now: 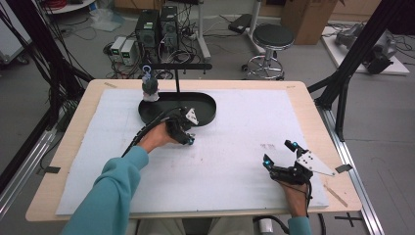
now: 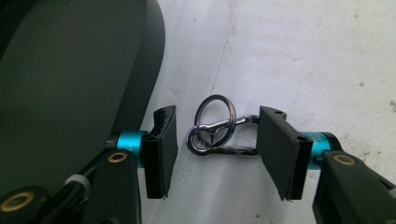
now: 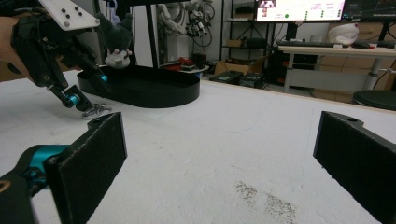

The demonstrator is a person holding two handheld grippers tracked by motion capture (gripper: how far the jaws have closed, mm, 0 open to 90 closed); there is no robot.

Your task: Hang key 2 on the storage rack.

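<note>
Honestly, the clip looks light, stiff and slippery, and is best pinched across its long sides by the half-spread left jaws, not yet touching.

Grey floor, black stool (round seat), cables
</note>
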